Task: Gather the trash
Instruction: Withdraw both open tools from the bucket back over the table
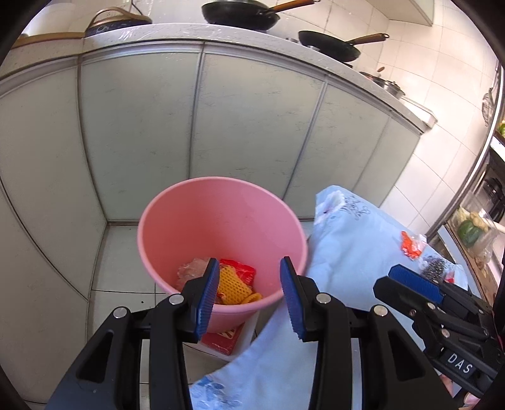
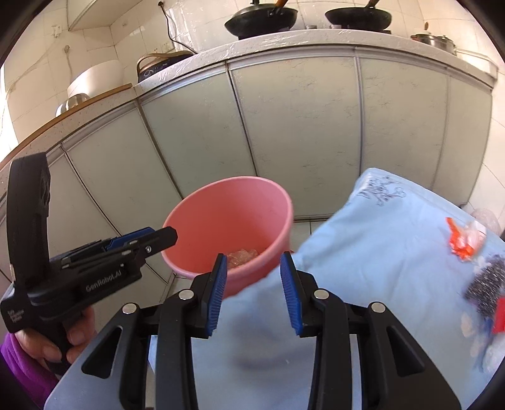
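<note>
A pink bin (image 1: 221, 217) stands on the floor beside a table with a light blue cloth (image 1: 356, 246). Inside it lie a yellow foam net (image 1: 235, 285), a red wrapper (image 1: 240, 268) and clear plastic (image 1: 192, 268). My left gripper (image 1: 249, 296) is open and empty above the bin's near rim. My right gripper (image 2: 254, 293) is open and empty over the cloth's edge, next to the bin (image 2: 233, 208). An orange-and-white wrapper (image 2: 464, 239) and a steel scourer (image 2: 486, 284) lie on the cloth at the right. The left gripper also shows in the right wrist view (image 2: 157, 238).
Pale green cabinet doors (image 1: 252, 126) run behind the bin under a counter with two black woks (image 1: 240, 14). A red box (image 1: 221, 340) sits under the bin. A shelf with vegetables (image 1: 470, 230) stands at the far right.
</note>
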Motion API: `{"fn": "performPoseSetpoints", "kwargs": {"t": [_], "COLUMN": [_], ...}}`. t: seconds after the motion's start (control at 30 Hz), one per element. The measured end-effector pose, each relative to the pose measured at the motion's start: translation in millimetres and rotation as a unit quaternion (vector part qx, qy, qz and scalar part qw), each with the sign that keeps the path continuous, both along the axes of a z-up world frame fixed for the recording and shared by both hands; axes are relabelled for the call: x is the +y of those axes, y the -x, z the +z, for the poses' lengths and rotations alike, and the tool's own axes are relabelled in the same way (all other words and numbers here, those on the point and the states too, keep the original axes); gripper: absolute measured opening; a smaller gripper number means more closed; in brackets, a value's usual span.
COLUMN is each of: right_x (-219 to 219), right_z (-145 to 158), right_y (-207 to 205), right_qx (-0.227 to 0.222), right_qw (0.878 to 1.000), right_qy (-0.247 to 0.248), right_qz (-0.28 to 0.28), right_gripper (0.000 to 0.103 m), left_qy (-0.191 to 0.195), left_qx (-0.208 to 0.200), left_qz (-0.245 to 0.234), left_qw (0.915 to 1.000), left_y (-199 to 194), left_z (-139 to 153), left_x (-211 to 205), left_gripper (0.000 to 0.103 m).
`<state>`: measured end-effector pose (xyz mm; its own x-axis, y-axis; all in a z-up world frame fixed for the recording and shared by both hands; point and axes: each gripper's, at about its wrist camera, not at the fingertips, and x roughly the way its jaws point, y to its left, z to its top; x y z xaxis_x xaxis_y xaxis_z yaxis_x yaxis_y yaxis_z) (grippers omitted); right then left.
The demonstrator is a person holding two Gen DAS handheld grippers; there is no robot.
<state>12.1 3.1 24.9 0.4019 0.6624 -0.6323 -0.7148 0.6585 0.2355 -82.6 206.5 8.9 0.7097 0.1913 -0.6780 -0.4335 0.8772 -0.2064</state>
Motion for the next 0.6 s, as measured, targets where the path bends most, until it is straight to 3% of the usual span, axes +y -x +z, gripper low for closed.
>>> {"fn": "performPoseSetpoints", "kwargs": {"t": [0.37, 0.6], "right_x": [-78.2, -128.5], "right_z": [-10.1, -22.7], "right_y": [23.8, 26.6], "right_qx": [-0.02, -0.011], "right_qw": [0.998, 0.992], "right_qy": [0.027, 0.036], "right_qz": [-0.061, -0.117], "right_gripper": [0.035, 0.035], "left_qy": [-0.007, -0.014], "left_qx": [0.01, 0.016], "left_qz": [-0.072, -0.122], "left_qw": [0.9974, 0.9923], "left_y": [-13.0, -29.3], "left_z": [6.8, 6.0], "left_x": [-61.0, -102.2], "left_gripper": [0.039, 0.039]}}
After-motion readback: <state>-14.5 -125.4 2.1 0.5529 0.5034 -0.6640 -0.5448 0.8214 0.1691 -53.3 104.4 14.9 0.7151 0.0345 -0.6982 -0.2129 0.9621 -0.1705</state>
